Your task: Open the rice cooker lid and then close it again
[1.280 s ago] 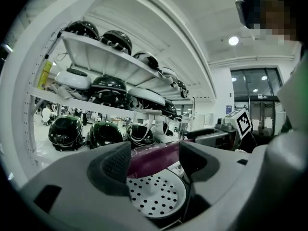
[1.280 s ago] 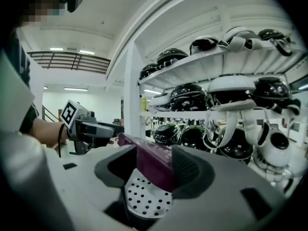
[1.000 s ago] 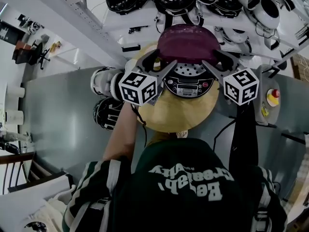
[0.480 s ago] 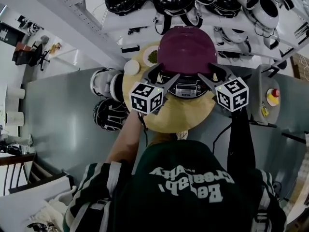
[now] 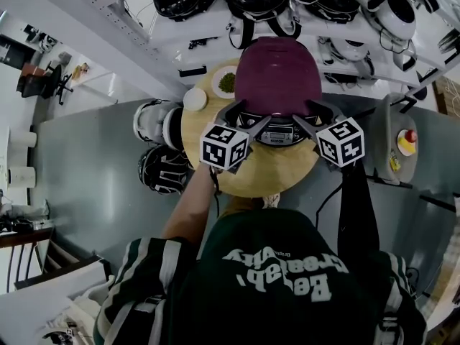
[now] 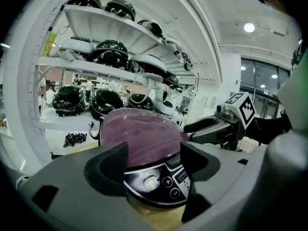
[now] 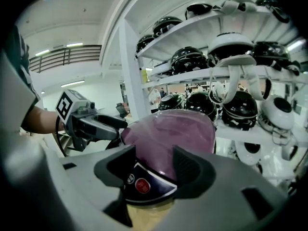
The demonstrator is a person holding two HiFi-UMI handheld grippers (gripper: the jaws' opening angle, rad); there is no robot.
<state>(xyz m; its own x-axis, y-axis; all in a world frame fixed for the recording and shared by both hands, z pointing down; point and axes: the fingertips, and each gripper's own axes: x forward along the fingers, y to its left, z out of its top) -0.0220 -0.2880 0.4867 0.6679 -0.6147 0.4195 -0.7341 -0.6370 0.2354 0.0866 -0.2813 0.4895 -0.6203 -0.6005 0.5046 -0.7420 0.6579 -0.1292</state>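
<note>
Wooden table [image 5: 267, 175], rice cooker [image 5: 278, 77], helmet shelves [image 5: 188, 29]

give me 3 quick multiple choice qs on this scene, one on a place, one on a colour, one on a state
1. Where does the cooker stand?
A. on a shelf
B. on the round wooden table
C. on the floor

2. What colour is its lid?
A. green
B. yellow
C. purple

3. How do the jaws of the right tool stand?
A. apart, gripping nothing
B. shut on a cord
C. shut on a helmet

Answers:
1 B: the head view shows the wooden top under the cooker.
2 C: all three views show a purple dome.
3 A: the right gripper view shows a wide gap between the pads, with the cooker's front seen through it.
</note>
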